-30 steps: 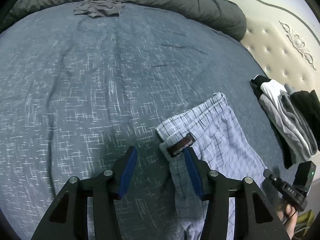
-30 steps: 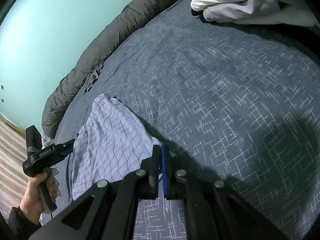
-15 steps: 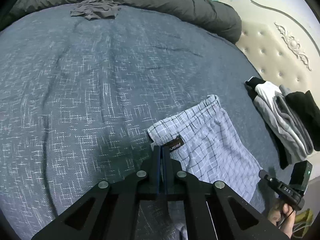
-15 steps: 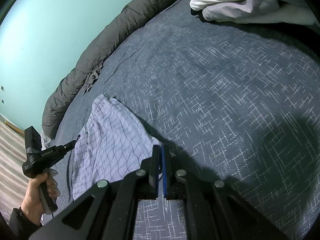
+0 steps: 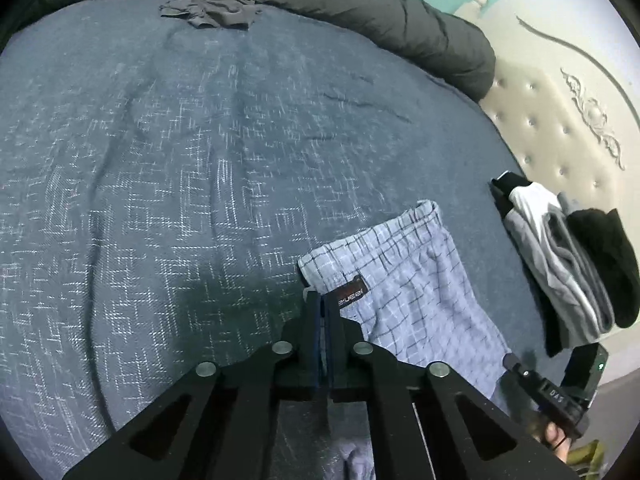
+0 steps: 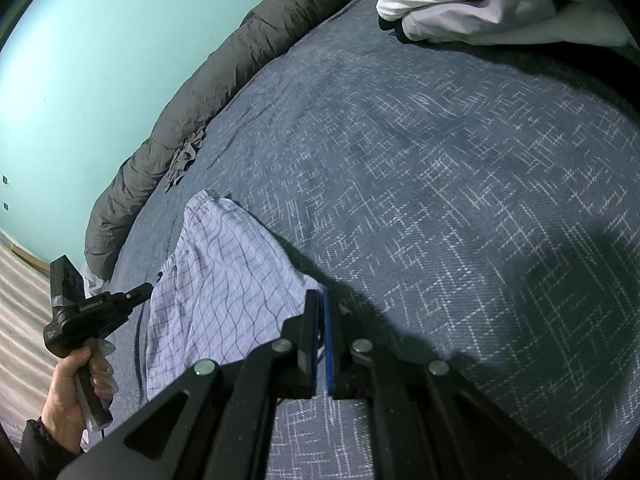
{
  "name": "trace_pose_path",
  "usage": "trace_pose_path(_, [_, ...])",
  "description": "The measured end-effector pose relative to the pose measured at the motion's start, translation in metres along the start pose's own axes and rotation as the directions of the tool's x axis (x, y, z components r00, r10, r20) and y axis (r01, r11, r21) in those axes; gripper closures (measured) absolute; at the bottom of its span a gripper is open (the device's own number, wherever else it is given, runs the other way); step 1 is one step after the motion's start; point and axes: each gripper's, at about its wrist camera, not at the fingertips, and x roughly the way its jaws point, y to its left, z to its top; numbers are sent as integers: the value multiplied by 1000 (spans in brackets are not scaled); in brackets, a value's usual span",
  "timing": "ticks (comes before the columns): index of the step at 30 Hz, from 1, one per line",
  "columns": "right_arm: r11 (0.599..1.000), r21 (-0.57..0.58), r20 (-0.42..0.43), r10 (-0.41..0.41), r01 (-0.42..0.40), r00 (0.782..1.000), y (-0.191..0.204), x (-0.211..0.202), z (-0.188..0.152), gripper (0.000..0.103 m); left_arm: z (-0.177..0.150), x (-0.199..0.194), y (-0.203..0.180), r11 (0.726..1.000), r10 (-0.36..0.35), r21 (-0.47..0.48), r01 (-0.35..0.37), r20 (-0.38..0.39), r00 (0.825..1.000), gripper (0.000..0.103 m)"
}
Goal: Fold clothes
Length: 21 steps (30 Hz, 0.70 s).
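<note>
Light blue checked shorts [image 5: 404, 280] lie on the dark blue bedspread [image 5: 180, 180]. My left gripper [image 5: 322, 300] is shut on the shorts' waistband corner beside a dark brown label [image 5: 350, 294]. My right gripper [image 6: 320, 300] is shut on the opposite corner of the shorts [image 6: 224, 276]. The left gripper's handle and the hand holding it show in the right wrist view [image 6: 80, 320].
A stack of folded grey, white and black clothes [image 5: 572, 264] sits by the cream tufted headboard [image 5: 560, 112]; it also shows in the right wrist view [image 6: 500, 4]. A rolled grey duvet [image 5: 360, 4] lines the far edge. A crumpled grey garment [image 5: 208, 10] lies by it.
My left gripper was open around the waistband corner a second ago and has shut on it. The right gripper has stayed shut on its corner.
</note>
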Motion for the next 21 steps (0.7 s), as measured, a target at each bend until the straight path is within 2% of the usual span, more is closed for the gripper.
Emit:
trace_pose_path(1, [1000, 1, 0, 0, 0, 1000, 0, 0, 0, 101, 0, 3, 0, 1000, 1, -1, -1, -5, 1000, 93])
trace_pose_path(9, [1000, 5, -2, 0, 0, 1000, 1, 0, -2, 101, 1, 16, 1, 999, -31, -22, 31, -17, 999, 93])
trace_pose_path(11, [1000, 6, -1, 1, -1, 1000, 0, 0, -1, 101, 1, 15, 0, 999, -31, -14, 31, -14, 999, 101])
trace_pose_path(21, [1000, 14, 0, 3, -3, 1000, -1, 0, -1, 101, 7, 2, 5, 999, -21, -28, 22, 28, 999, 102])
